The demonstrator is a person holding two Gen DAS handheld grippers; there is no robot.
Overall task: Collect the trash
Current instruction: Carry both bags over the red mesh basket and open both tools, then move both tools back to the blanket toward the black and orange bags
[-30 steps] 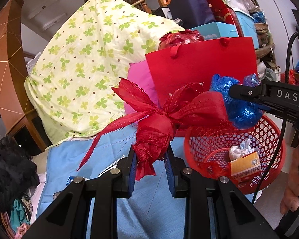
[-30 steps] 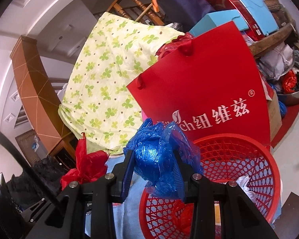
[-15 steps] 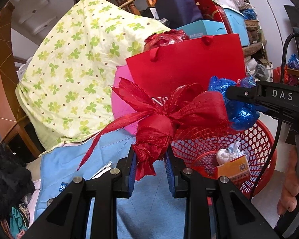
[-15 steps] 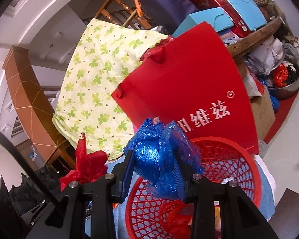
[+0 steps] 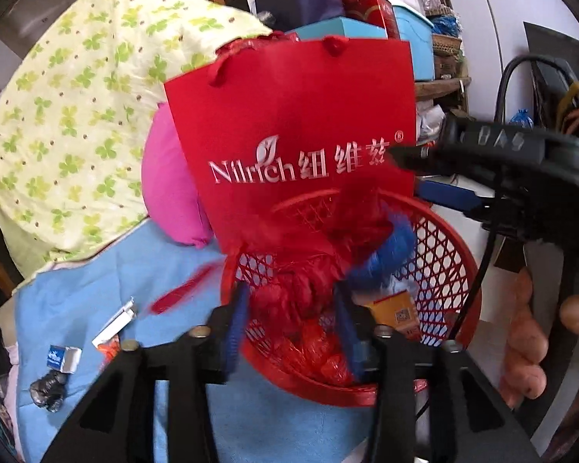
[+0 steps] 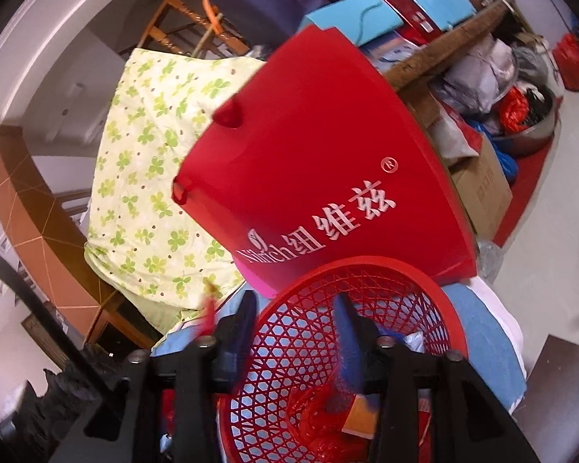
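Note:
A red mesh basket (image 5: 455, 239) (image 6: 366, 266) stands on the blue cloth in front of a red paper bag (image 5: 297, 115). My left gripper (image 5: 291, 332) hangs over the basket's near rim with its jaws opening. The red ribbon bow (image 5: 301, 270) is a blur between them, slipping down into the basket. Beside it a blue plastic bag (image 5: 386, 254) is a falling blur. My right gripper (image 6: 297, 328) is above the basket with its jaws opening and nothing between them. An orange carton (image 5: 397, 308) and red wrappers lie inside the basket.
On the blue cloth (image 5: 115, 277) left of the basket lie a white strip (image 5: 114, 328), a small blue-and-white box (image 5: 63, 359) and a black crumpled wad (image 5: 46, 389). A pink cushion (image 5: 170, 193) and a green floral cover (image 5: 77, 115) rise behind. A hand (image 5: 525, 343) holds the right gripper.
Both grippers moved forward and down over the basket and opened. The red bow and the blue bag left the pads and are dropping into the basket.

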